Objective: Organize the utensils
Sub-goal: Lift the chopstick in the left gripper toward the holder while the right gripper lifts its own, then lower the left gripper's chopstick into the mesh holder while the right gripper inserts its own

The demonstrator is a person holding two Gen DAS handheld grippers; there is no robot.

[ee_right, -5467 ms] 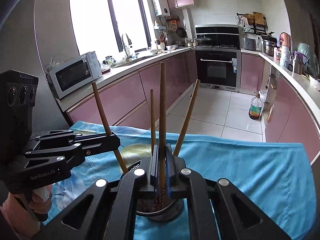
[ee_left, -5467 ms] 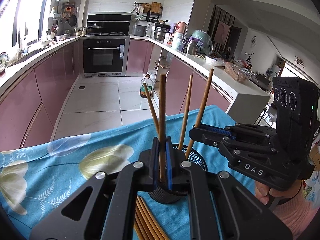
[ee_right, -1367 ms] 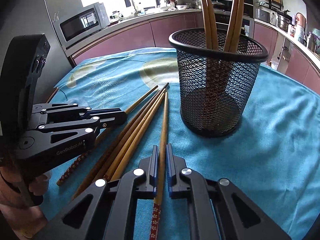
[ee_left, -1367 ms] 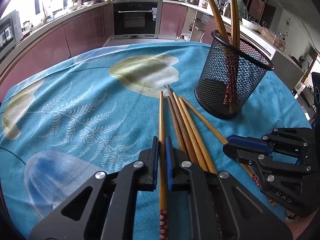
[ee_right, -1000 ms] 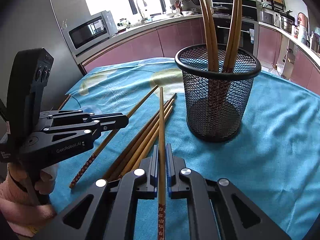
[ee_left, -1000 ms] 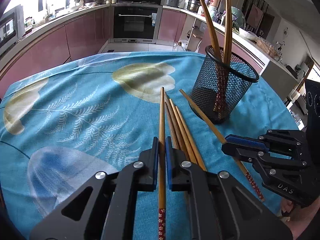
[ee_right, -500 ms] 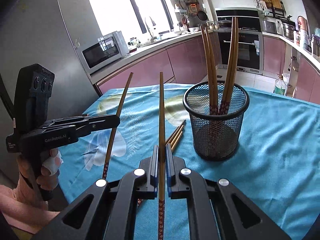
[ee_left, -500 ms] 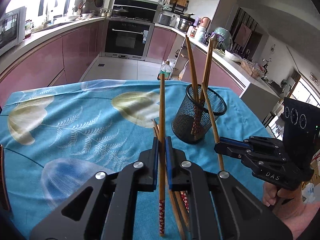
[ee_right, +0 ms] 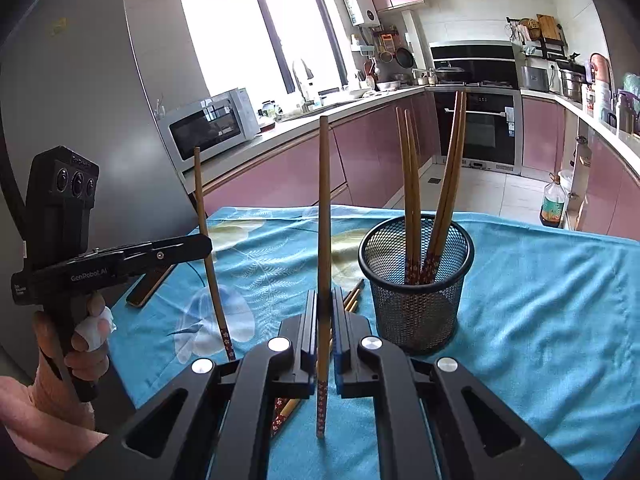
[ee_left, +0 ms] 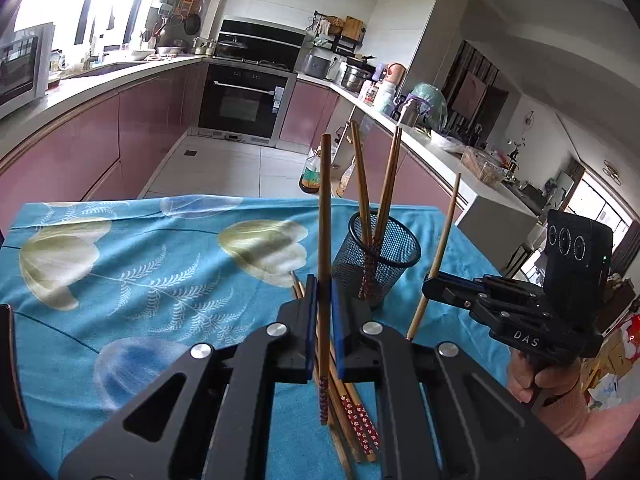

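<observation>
The left gripper [ee_left: 322, 328], low in the centre of its own frame, was clamped on 1 chopstick [ee_left: 325, 240] that stood nearly upright, patterned end hanging below the jaws; the right gripper [ee_right: 324, 344] pinched a second chopstick [ee_right: 323, 240] the same way. Each hold was a narrow pinch partway along a long smooth stick, so a stick could swivel or slide in the pads as it was tipped toward the mesh holder [ee_right: 416, 284], and the patterned end could catch on the rim or knock against the 4 chopsticks already leaning inside. With both sticks heading for 1 small opening, they might also cross and jam; that is my reading, not something seen. In the left wrist view the right hand [ee_left: 540, 376] sat at the lower right edge, gripping its handle, tool aimed toward frame centre beside the holder. In the right wrist view the left hand [ee_right: 80, 340] was at the lower left, holding its tool roughly level. Loose chopsticks [ee_left: 352, 412] lay on the blue floral cloth [ee_left: 140, 280] under the grippers.
</observation>
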